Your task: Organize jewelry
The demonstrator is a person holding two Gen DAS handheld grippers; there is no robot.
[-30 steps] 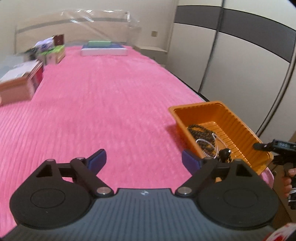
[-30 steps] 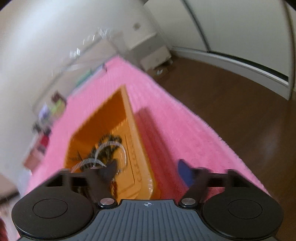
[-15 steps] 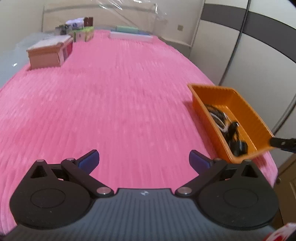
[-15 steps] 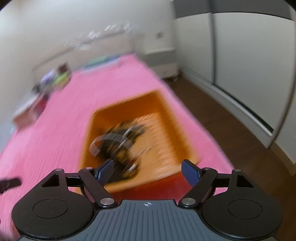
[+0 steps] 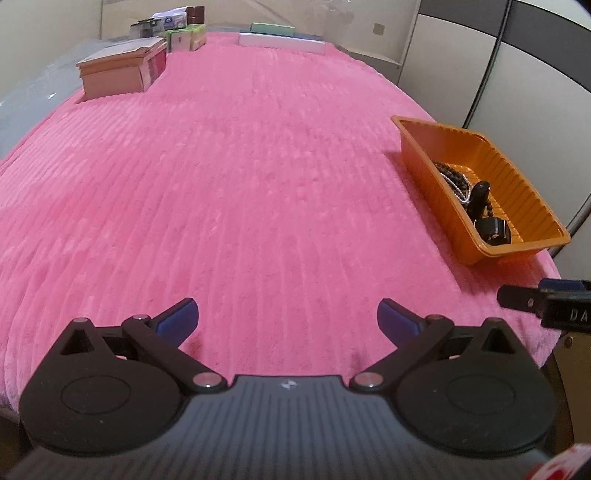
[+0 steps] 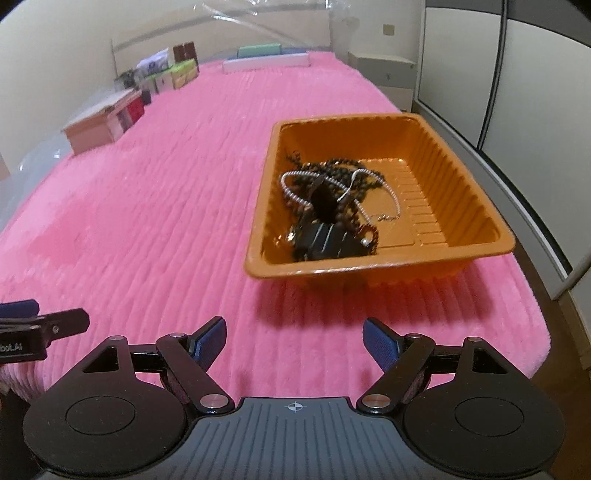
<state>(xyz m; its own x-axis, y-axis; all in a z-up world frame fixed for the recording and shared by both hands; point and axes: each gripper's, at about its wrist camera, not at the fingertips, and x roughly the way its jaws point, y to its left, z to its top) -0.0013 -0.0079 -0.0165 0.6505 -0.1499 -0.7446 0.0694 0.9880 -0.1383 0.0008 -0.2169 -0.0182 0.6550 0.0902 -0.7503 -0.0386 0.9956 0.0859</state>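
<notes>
An orange plastic tray (image 6: 458, 173) sits on the pink bedspread near the bed's right edge; it also shows in the left wrist view (image 5: 517, 192). In it lies a tangle of jewelry (image 6: 332, 206): dark bead strands, a silver chain and a black watch (image 5: 491, 229). My right gripper (image 6: 293, 338) is open and empty, just short of the tray's near wall. My left gripper (image 5: 286, 317) is open and empty over bare bedspread, left of the tray.
The pink bedspread (image 5: 221, 166) covers the bed. A pink wooden box (image 5: 118, 72) and several small boxes (image 5: 181, 35) stand at the far left. A flat white box (image 5: 280, 37) lies at the far end. Wardrobe doors (image 6: 517, 74) stand to the right.
Both grippers have pulled back from the tray and steadied. The right gripper's view has swung from the floor side to face the tray squarely. Both stay open.
</notes>
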